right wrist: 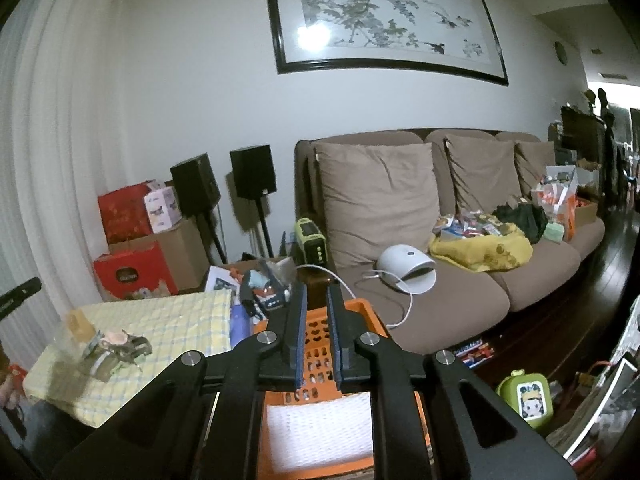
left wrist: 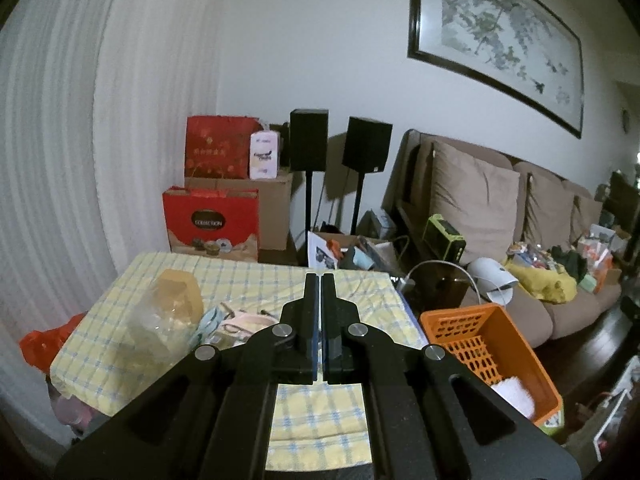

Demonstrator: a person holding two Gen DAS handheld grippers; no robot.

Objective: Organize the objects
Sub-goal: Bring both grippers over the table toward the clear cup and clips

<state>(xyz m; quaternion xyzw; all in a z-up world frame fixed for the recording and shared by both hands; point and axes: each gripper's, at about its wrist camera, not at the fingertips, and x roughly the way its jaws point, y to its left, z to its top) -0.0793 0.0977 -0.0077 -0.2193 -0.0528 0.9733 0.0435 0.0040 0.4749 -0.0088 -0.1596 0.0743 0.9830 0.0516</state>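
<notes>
Against the far wall, a brown sofa (right wrist: 420,280) with three tan cushions fills the right of the room, under a long framed ink painting (right wrist: 384,20); its seat carries a white domed appliance (right wrist: 406,268) with a trailing white cable, a yellow cloth (right wrist: 480,250) heaped with small packets, and more bags toward the far end. Left of the sofa, two black speakers (left wrist: 340,144) on thin stands, brown cartons and red gift boxes (left wrist: 212,224) stacked before a white curtain. Nearer, low table under a yellow checked cloth (left wrist: 256,280); on it a crumpled clear bag (left wrist: 168,312) with something tan inside, and just beside it a tangle of pastel items (left wrist: 232,320), too blurred to name. Orange slotted basket (left wrist: 492,344) sits just beside the table's right edge, a white textured pad (right wrist: 316,428) lying in its bottom. Between table and sofa, an open box of clutter (right wrist: 264,288) crowds the floor; a small green case (right wrist: 524,396) sits on the dark floor to the right. Left gripper (left wrist: 321,280) over the table, jaws together, nothing between them. Right gripper (right wrist: 318,292) above the basket, jaws nearly together with a narrow gap, nothing held.
</notes>
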